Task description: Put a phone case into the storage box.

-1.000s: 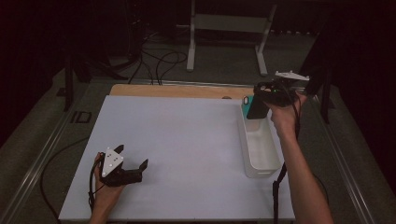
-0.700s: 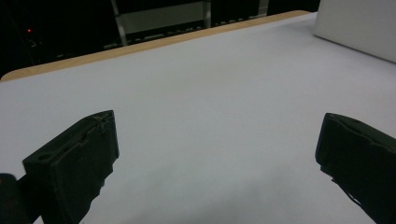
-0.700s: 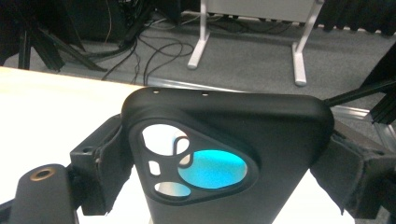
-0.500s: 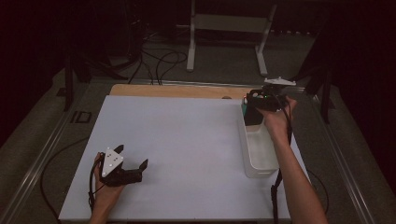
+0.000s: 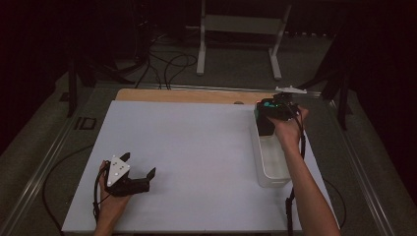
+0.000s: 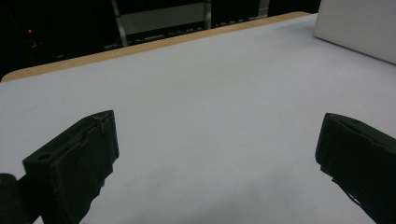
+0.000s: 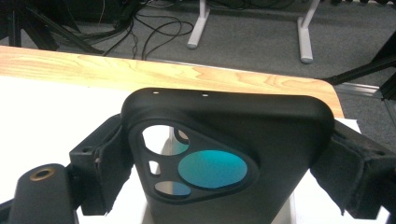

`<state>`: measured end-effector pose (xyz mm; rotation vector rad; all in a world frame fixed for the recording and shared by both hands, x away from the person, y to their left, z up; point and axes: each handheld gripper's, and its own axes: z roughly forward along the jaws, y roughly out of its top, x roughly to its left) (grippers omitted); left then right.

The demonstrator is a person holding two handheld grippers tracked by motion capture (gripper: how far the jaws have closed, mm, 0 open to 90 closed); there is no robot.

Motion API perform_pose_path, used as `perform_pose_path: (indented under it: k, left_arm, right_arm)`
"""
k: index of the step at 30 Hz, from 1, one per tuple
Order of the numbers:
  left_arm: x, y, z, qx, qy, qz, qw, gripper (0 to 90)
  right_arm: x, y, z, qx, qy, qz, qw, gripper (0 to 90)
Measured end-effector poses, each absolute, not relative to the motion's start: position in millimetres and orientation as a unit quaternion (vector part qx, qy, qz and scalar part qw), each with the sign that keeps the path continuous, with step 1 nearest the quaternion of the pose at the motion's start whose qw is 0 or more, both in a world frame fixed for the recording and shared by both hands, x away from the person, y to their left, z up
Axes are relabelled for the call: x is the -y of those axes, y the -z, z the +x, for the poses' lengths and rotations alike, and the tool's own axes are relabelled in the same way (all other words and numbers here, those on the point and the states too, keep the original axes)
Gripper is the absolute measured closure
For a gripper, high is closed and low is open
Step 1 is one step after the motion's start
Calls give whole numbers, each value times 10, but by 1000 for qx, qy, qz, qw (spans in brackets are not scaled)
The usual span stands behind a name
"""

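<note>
high view: my right gripper (image 5: 268, 114) holds the phone case (image 5: 266, 123) over the far end of the clear bin (image 5: 272, 169); i'd lower it straight. left gripper view: left gripper (image 6: 215, 154) spread wide, idle on the white table (image 6: 210, 84). right gripper view: jaws clamp the case's edges; keep it squeezed.

no readable text or labels

Table (image 5: 196, 142): our work surface is a white top, with a bare wooden strip (image 5: 187, 95) showing along the far edge. Lying on it we count one clear bin (image 5: 271, 164), long and narrow, near the right edge. Our left gripper (image 5: 139, 172) rests on the top at the near left corner, well apart from the bin.
</note>
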<state>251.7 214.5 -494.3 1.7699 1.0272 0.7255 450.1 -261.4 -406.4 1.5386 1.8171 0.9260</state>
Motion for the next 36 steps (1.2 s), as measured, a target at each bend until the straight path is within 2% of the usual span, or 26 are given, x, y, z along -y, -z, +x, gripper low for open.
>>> perform_pose_path:
  k: [26,36]
  left_arm:
    - [-2147,4945,2515,-419,-295,721,467,0]
    - [-2145,4948,2511,-419,-293,721,467,0]
  right_arm:
    - [2584,4277,4620,-681,-333,582,293,130]
    - [2603,4292,4675,-678,-342,587,281,109]
